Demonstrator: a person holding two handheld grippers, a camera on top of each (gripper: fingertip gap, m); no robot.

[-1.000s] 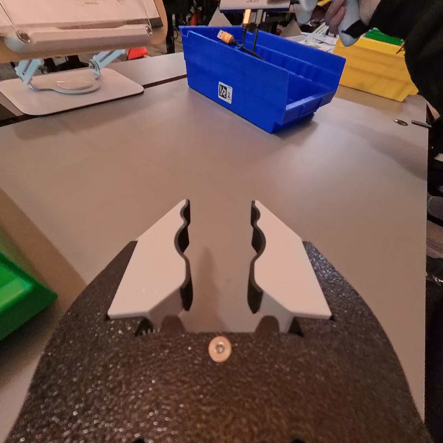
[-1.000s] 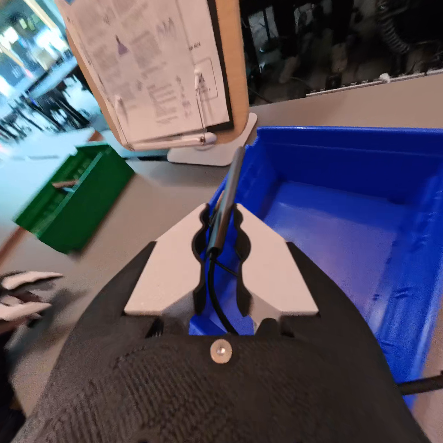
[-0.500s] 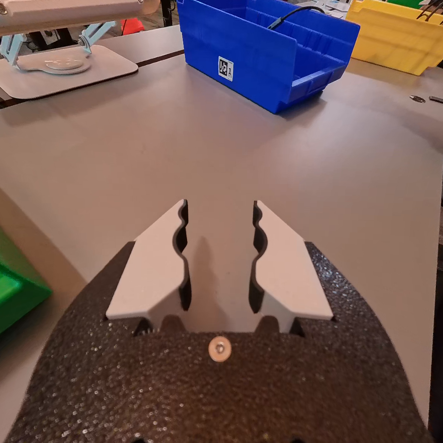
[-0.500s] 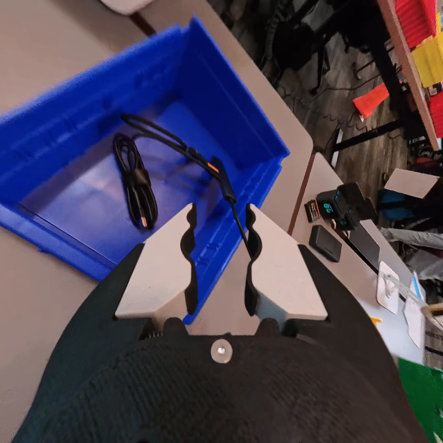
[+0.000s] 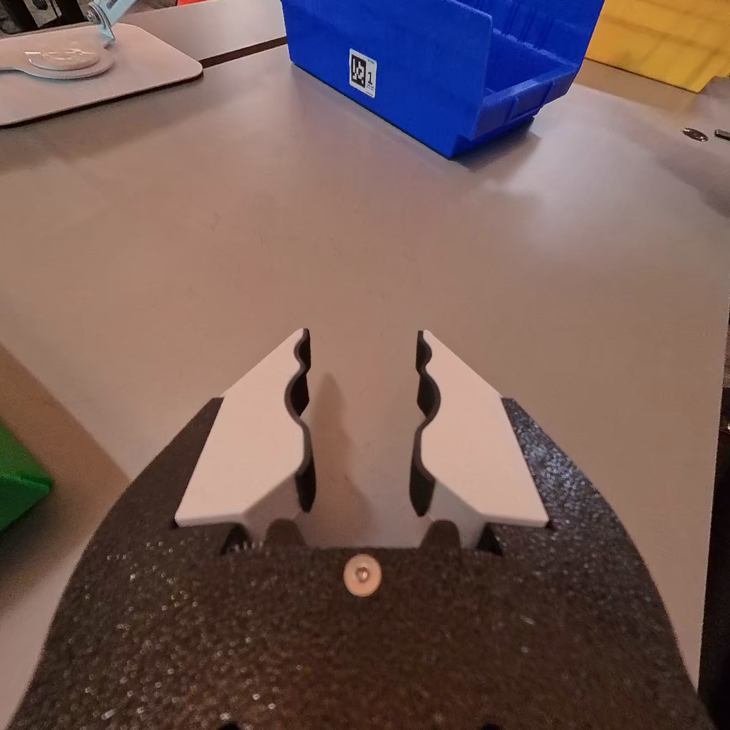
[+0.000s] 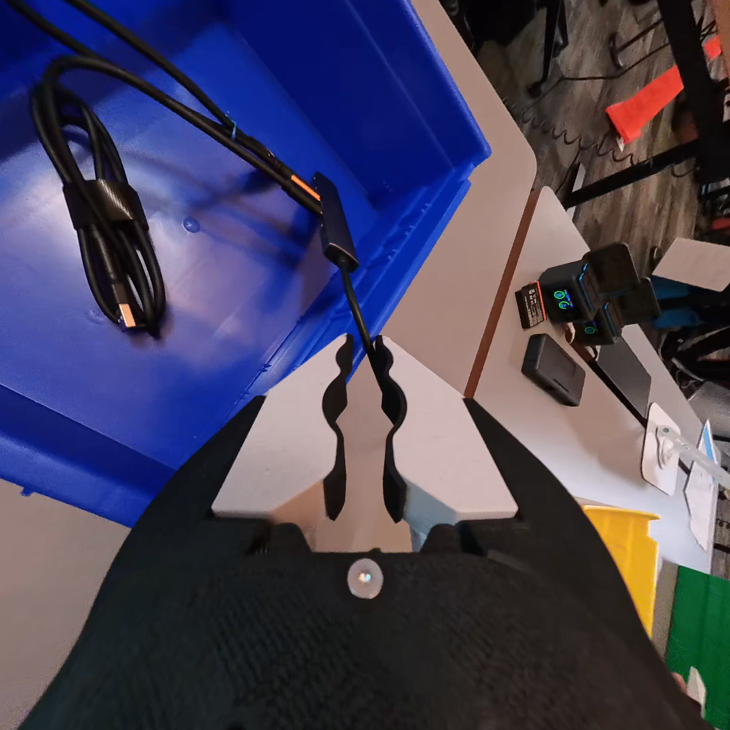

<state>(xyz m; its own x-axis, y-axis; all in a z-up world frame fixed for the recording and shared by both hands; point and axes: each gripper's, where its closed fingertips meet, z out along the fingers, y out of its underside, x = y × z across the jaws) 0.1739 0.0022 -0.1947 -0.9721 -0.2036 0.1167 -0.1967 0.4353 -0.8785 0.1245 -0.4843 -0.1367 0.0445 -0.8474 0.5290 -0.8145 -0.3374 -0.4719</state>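
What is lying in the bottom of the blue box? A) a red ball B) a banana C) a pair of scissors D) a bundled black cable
D: in the right wrist view a bundled black cable, wrapped with a black strap, lies on the floor of the blue box, and a second black cable with an adapter runs over the box's edge to the right claw.

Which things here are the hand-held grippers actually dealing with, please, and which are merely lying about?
Handled:
- right hand-held gripper, open, one finger touching the black adapter lead
- blue bin, with a bundled cable inside
- left hand-held gripper, open, over the table

Lying about:
- yellow bin
- green bin
- black devices
- stand base
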